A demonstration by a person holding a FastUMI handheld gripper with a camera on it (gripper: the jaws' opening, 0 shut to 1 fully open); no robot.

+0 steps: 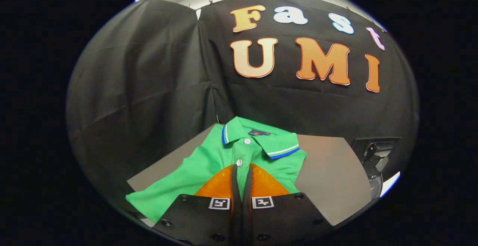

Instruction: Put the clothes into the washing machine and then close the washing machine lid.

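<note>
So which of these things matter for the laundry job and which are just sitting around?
For the job:
- green polo shirt
- gripper, fingers nearly closed, a sliver of the shirt's placket between them

Just there:
- grey table
- dark metal fitting past the table's far corner

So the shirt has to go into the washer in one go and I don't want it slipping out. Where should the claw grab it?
Probably at the button strip just below the collar, coming down from above. The green shirt lies flat on the grey board, and there the fabric is doubled and will bunch. The claw is nearly shut, tips over that strip, a thin gap between them.
</note>
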